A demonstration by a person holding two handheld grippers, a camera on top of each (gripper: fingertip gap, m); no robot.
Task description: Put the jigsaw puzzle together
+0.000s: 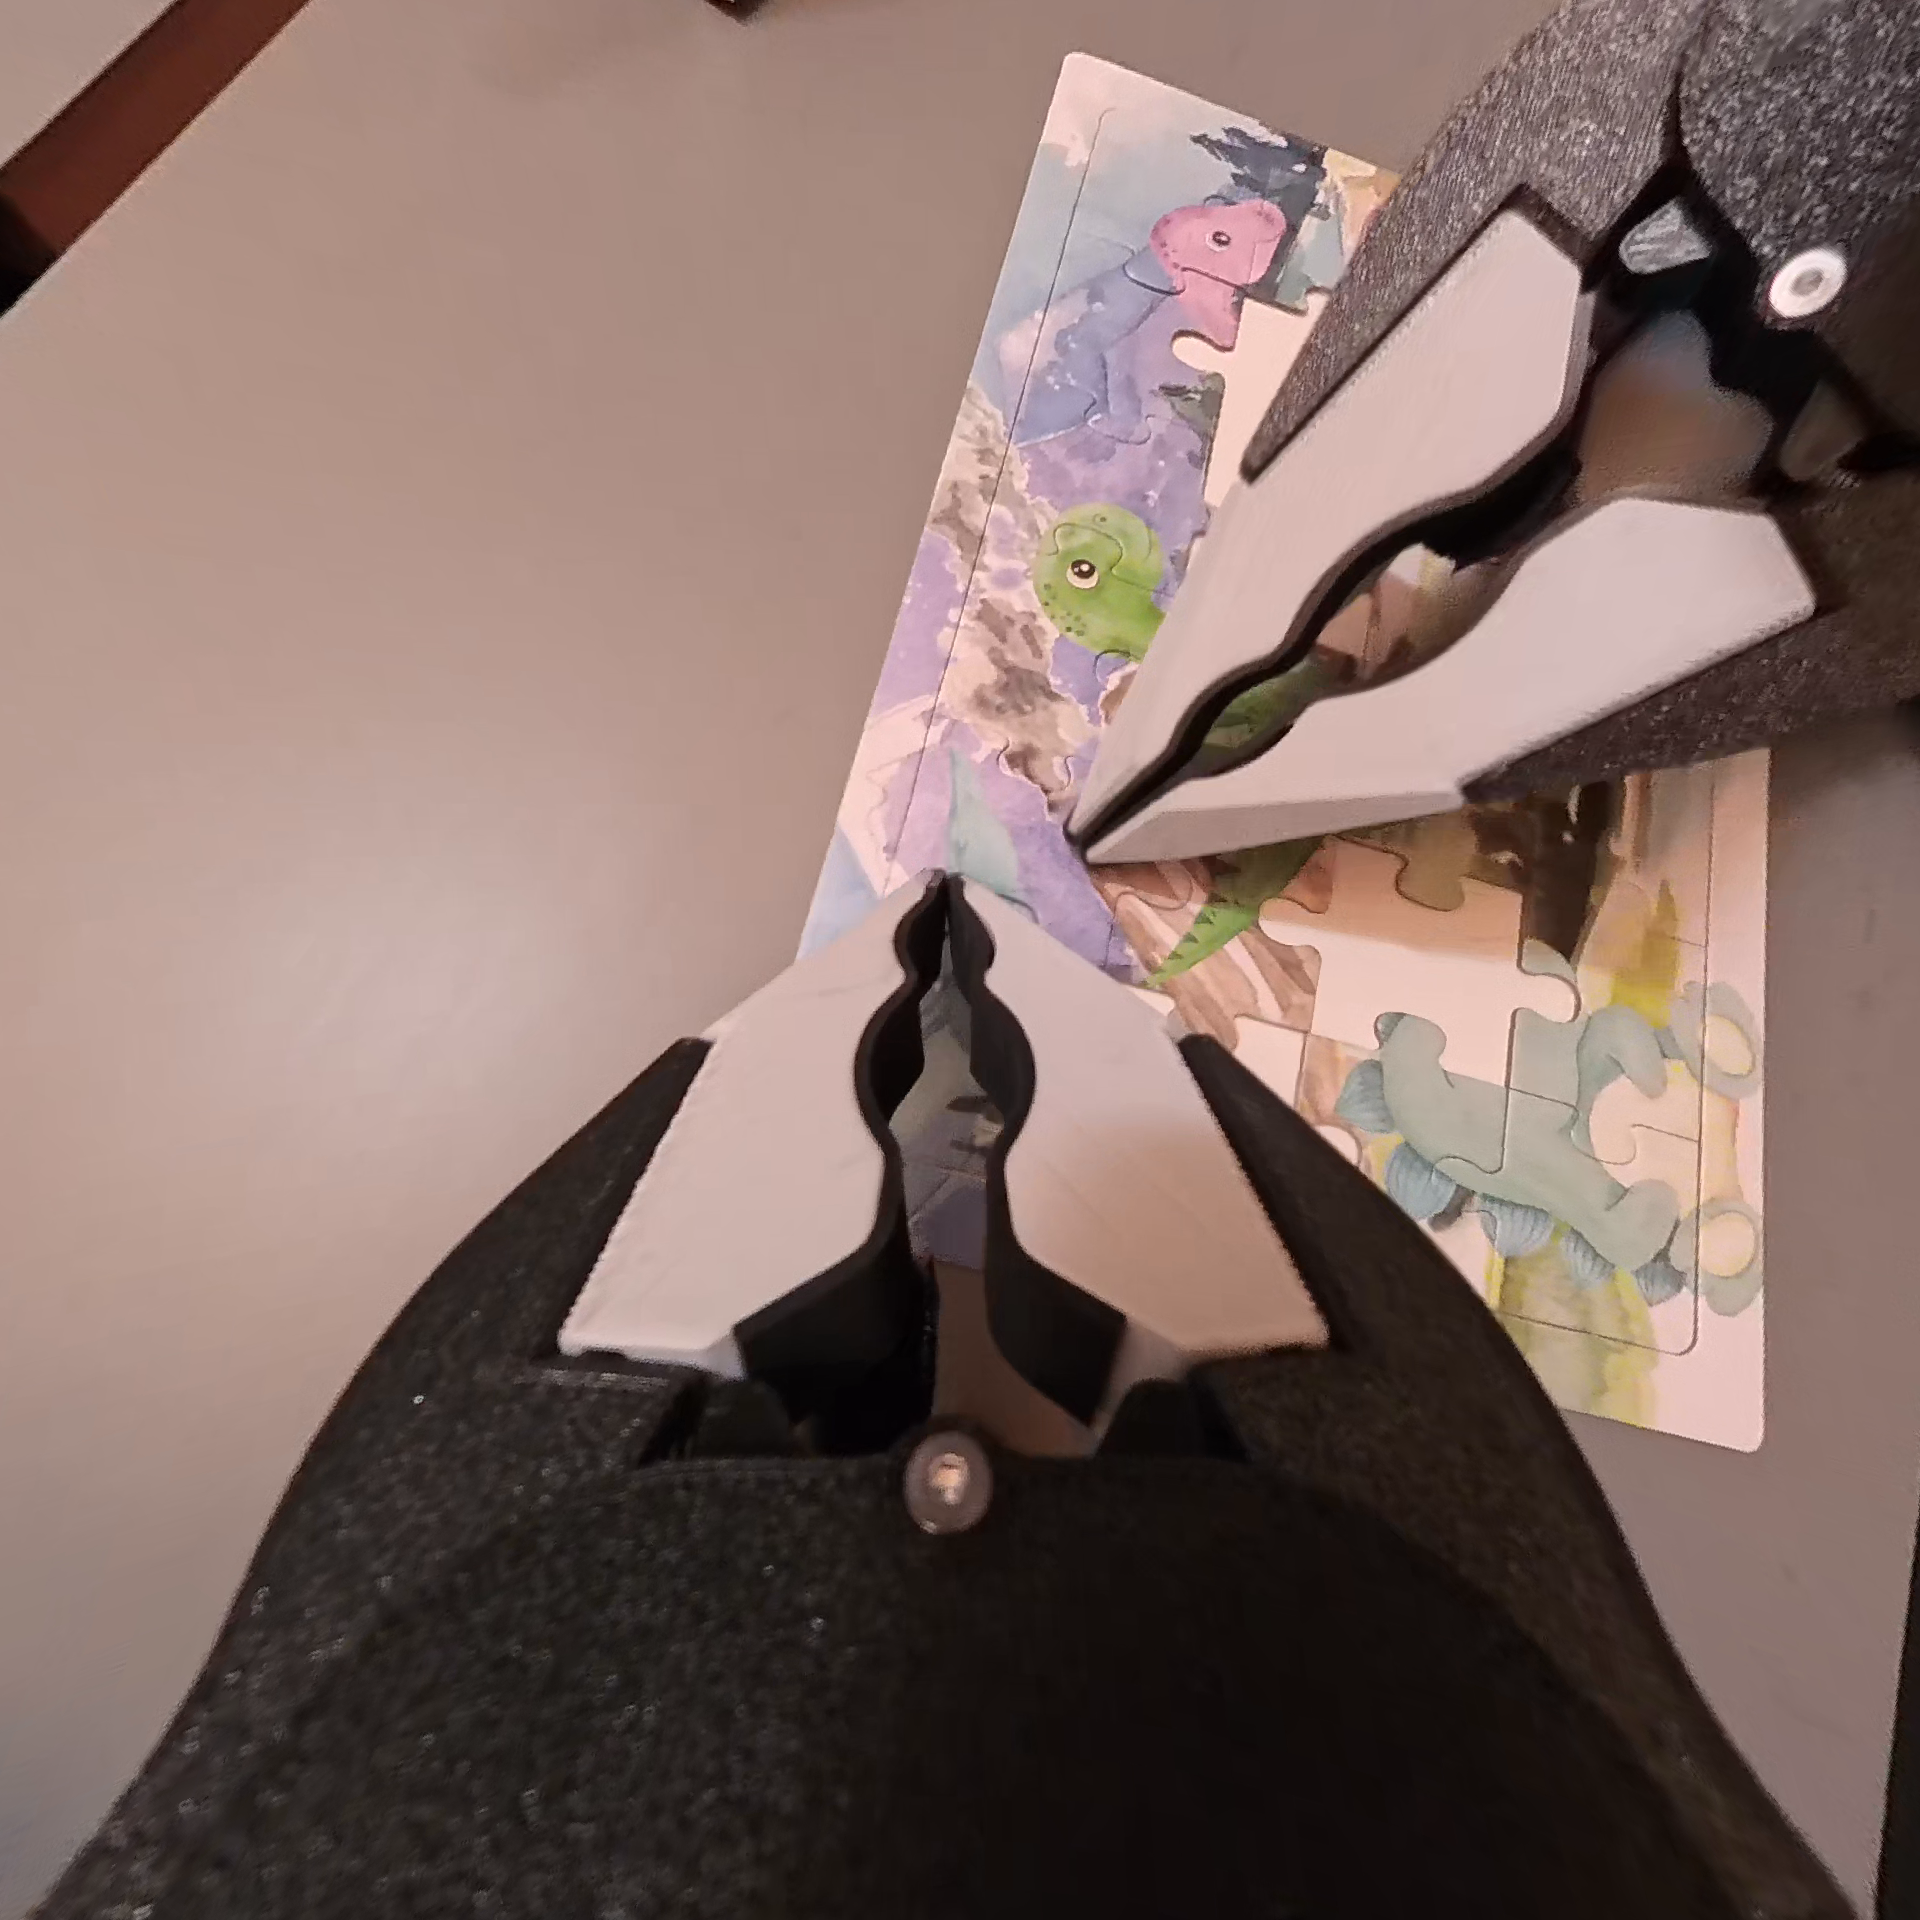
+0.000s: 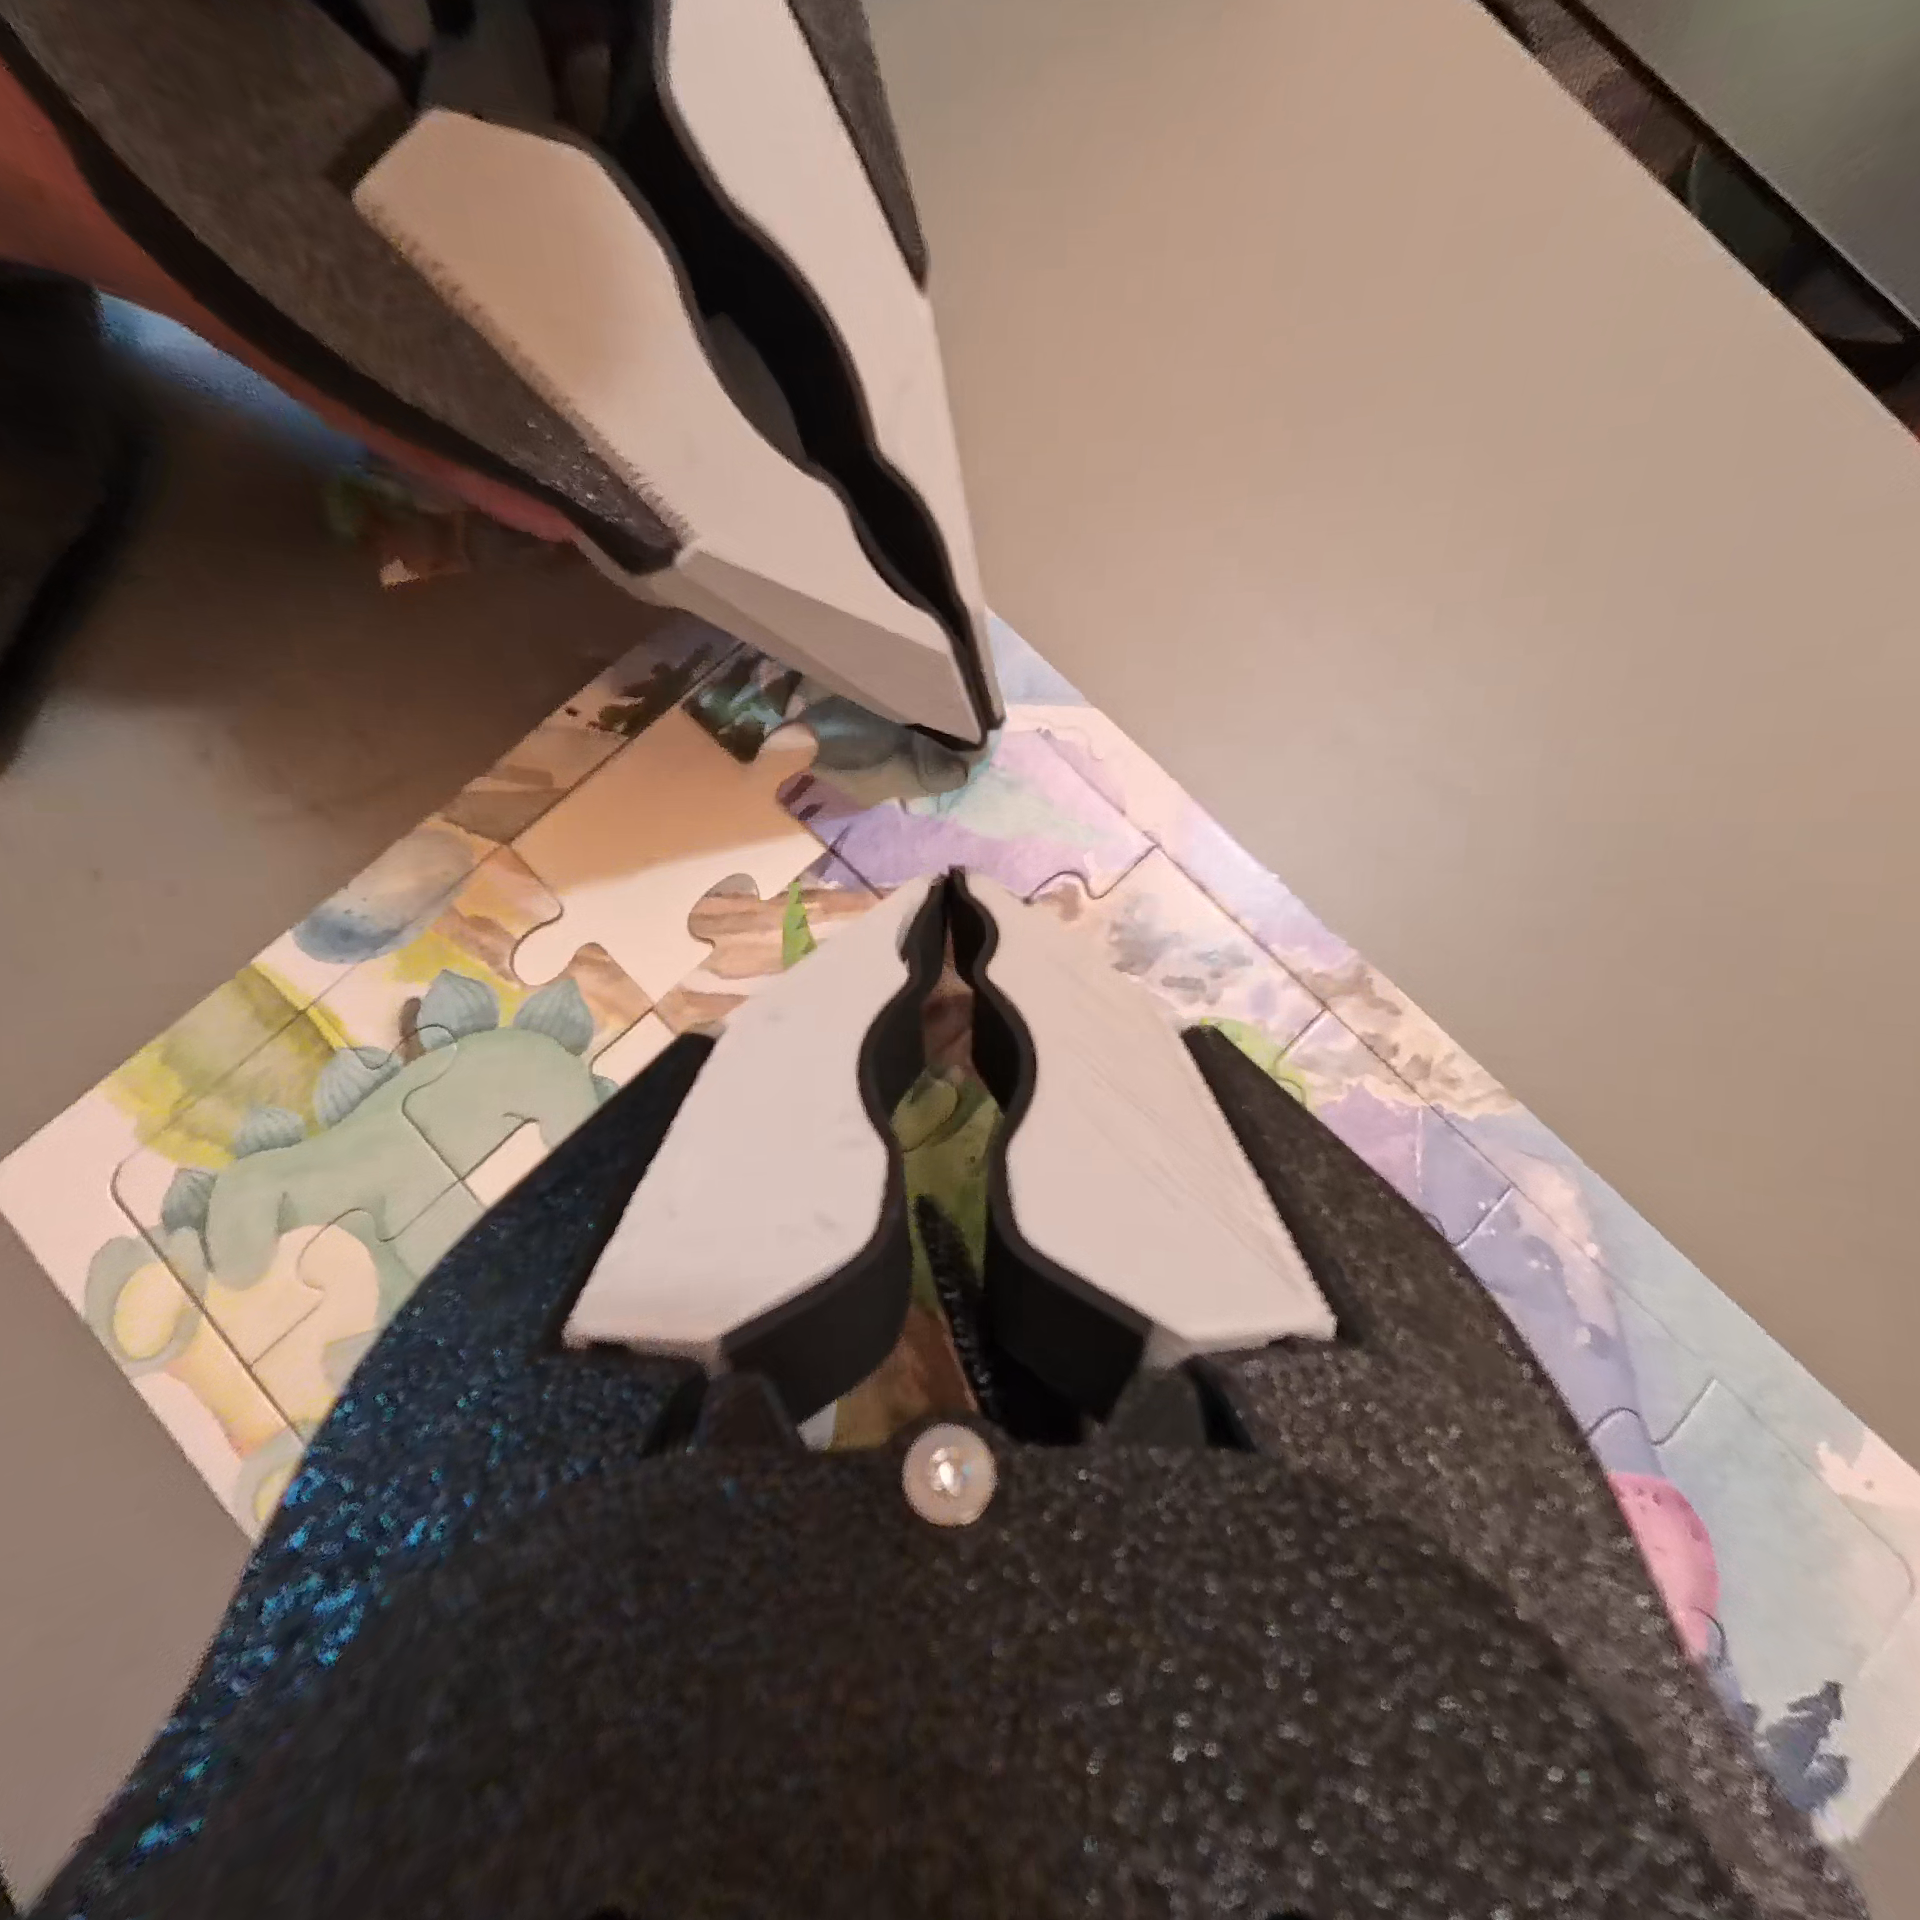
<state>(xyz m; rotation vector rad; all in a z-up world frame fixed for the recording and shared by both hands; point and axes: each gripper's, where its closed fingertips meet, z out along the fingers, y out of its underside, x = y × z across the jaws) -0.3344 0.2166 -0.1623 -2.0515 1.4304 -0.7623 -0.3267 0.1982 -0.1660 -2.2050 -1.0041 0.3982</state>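
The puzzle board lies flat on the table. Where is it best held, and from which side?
Probably the puzzle board by its bare white border. It lies flat and thin on the table, so come low from the side, one claw finger sliding under the rim; from above nothing offers a pinch.

No readable writing, numbers or signs show anywhere, neither on the puzzle nor on the table or grippers
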